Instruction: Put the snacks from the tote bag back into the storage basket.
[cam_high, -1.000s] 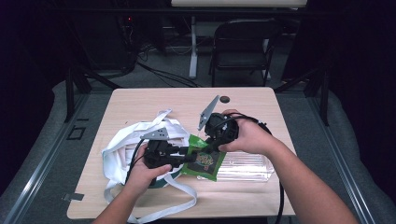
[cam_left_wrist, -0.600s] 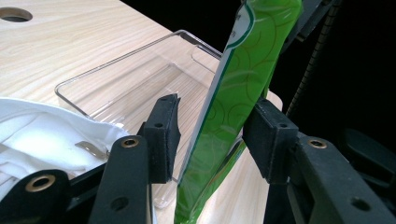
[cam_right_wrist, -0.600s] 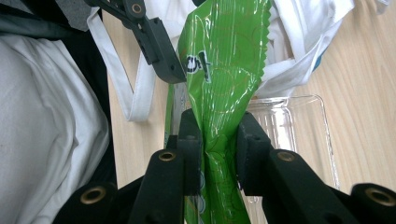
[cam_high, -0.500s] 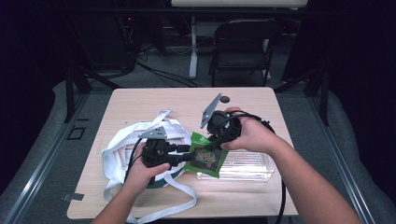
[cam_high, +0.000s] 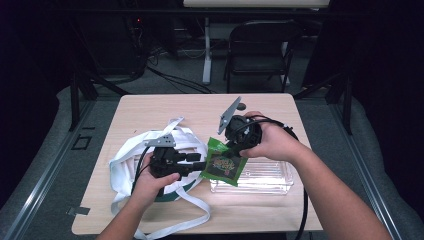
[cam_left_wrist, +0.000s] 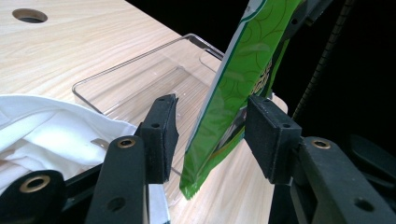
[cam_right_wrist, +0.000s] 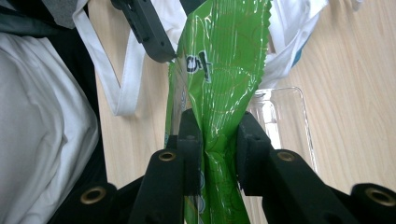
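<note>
Left gripper jaws have just been opening off the green snack packet, so the handover now sits with the right gripper; both hands are barely shifting otherwise. Packet is hanging above the near-left corner of the clear plastic tray, long axis running top to bottom, lower edge dangling free. Right gripper's jaws are clamping the packet's upper part, pinching the foil hard in the right gripper view. Left gripper's jaws are standing apart with the packet between them, pads not pressing it, gap on both sides. Left gripper is lying level, pointing toward the tray from the white tote bag side; left hand is gripping it from below. Right hand is reaching in over the tray's far edge, gripper angling down and toward the bag. Right hand is nearer the tray, so lowering the packet straight down into it looks like its job.
</note>
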